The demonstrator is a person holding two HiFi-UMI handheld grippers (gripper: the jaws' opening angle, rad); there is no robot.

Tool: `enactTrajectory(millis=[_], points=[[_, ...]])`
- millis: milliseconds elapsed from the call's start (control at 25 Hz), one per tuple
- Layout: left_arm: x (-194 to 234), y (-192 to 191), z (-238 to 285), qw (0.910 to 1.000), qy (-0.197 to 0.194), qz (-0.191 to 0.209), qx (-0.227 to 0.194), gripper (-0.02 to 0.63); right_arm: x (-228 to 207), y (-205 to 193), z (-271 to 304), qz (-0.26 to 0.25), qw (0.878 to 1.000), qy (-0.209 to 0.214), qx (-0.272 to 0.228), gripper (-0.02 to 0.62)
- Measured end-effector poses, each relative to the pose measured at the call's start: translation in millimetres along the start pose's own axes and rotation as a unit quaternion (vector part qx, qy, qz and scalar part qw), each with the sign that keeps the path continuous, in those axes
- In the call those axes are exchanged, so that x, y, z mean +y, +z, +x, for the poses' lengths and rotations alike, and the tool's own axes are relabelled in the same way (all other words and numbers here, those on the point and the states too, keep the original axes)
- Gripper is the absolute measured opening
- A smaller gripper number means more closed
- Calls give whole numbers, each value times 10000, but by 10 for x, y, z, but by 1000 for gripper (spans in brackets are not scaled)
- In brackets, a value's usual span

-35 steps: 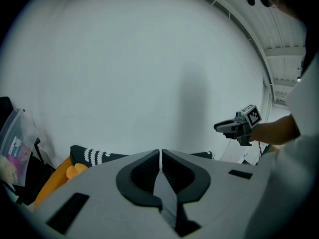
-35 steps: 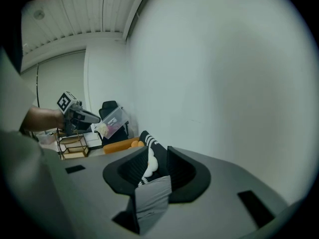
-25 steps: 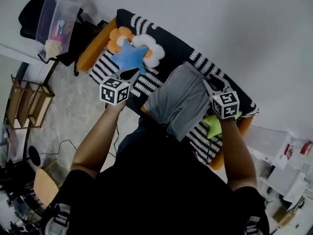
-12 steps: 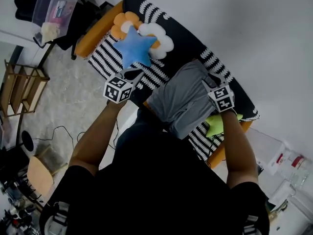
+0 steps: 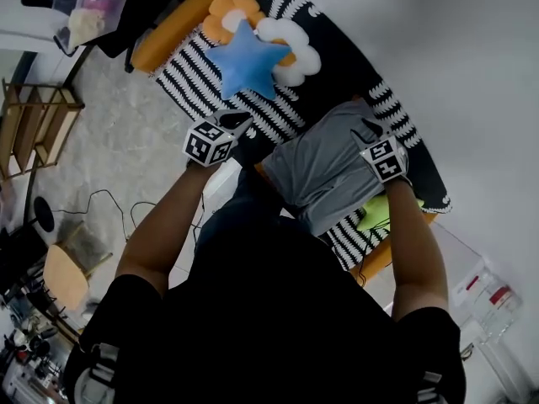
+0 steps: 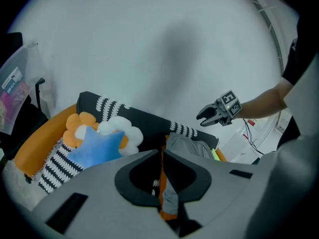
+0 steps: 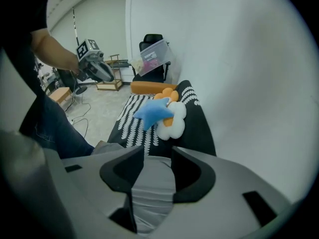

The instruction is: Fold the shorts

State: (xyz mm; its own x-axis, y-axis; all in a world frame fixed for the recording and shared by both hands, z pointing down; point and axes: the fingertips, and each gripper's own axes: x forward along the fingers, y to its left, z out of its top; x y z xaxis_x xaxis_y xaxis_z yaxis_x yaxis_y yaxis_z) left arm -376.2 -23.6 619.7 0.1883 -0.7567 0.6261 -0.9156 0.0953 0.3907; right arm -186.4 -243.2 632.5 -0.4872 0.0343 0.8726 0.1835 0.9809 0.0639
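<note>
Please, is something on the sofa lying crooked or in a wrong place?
The grey shorts lie askew on the sofa: they are wrinkled, at an angle to the seat, and their near end seems to reach over the front edge. A green cushion sits close beside them, perhaps in the way for folding. Nothing looks spilled or damaged.

Blue star pillow (image 5: 247,60) by white flower cushion (image 5: 296,55), b/w sofa (image 5: 189,78).

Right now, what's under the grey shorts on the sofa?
The grey shorts lie on the black-and-white striped cover. A green cushion shows at their edge. Whether it reaches under them is hidden by the fabric.
</note>
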Motion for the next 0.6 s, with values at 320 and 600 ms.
enactTrajectory(millis=[320,600], points=[[182,-260,423,9978,-639,32,177,98,77,-11,705,-472,9965,480,492,192],[209,-606,692,9900,-1305,-14,542,146,228,-68,1127,-1120,9807,1104,1163,225]])
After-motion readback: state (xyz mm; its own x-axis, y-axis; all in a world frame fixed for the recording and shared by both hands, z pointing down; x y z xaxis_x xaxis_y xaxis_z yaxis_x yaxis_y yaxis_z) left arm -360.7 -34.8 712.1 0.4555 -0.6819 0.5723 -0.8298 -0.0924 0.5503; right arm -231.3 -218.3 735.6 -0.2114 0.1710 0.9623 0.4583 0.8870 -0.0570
